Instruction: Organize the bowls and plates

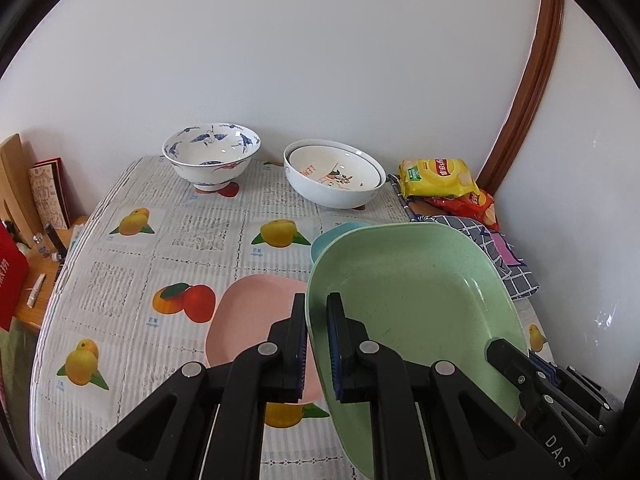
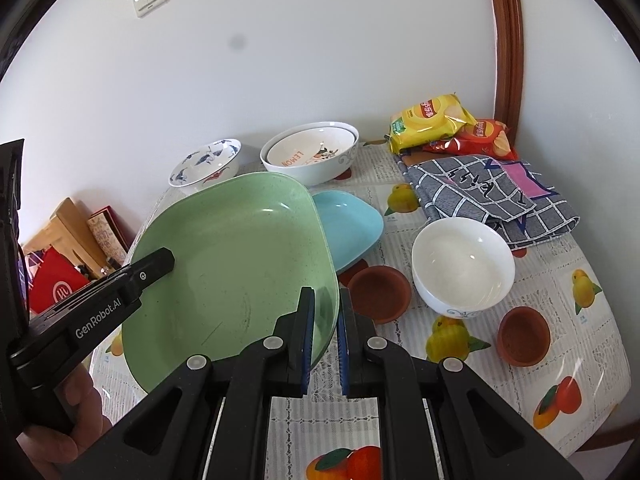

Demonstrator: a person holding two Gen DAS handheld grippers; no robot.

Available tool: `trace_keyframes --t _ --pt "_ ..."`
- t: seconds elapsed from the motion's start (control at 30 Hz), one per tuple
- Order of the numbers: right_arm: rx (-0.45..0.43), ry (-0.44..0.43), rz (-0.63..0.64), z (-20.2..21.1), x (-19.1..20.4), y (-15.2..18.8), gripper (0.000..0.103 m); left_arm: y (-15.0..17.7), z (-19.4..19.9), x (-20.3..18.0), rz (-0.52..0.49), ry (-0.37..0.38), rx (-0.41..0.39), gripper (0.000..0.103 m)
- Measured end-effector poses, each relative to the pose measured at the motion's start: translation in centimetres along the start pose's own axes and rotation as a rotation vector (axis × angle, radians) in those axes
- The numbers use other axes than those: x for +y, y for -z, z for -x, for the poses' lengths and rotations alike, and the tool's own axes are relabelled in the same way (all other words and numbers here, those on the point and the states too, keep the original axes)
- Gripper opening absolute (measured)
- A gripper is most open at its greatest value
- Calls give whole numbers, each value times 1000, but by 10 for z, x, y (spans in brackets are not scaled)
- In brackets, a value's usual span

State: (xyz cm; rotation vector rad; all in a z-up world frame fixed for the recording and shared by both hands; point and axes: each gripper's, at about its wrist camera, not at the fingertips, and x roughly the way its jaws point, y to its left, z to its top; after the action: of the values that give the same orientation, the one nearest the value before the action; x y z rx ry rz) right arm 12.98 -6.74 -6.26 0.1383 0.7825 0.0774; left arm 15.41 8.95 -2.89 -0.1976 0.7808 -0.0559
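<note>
The green plate is gripped at opposite rims by the left tongs and the right tongs, both clenched on it; it is held tilted above the surface; a pink plate lies just left of the left tongs.

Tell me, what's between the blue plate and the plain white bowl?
A brown clay saucer sits on the table between the blue plate and the white bowl; the right wrist view shows it.

Both views are bright with soft, even daylight; shadows under the dishes are faint. Small glints sit on the white bowl and the green plate. Fisheye bending curves the wall and door frame, and dark vignette rings the corners. Focus is sharp throughout, without motion blur.
</note>
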Motion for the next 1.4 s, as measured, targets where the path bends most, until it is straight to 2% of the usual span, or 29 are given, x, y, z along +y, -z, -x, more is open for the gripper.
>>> trace_keyframes --t 0.47,1.4 --pt "-8 7 -2 4 8 6 10 5 4 6 7 -1 1 10" --pt "60 -8 38 -24 44 27 10 23 -9 52 71 -37 54 10"
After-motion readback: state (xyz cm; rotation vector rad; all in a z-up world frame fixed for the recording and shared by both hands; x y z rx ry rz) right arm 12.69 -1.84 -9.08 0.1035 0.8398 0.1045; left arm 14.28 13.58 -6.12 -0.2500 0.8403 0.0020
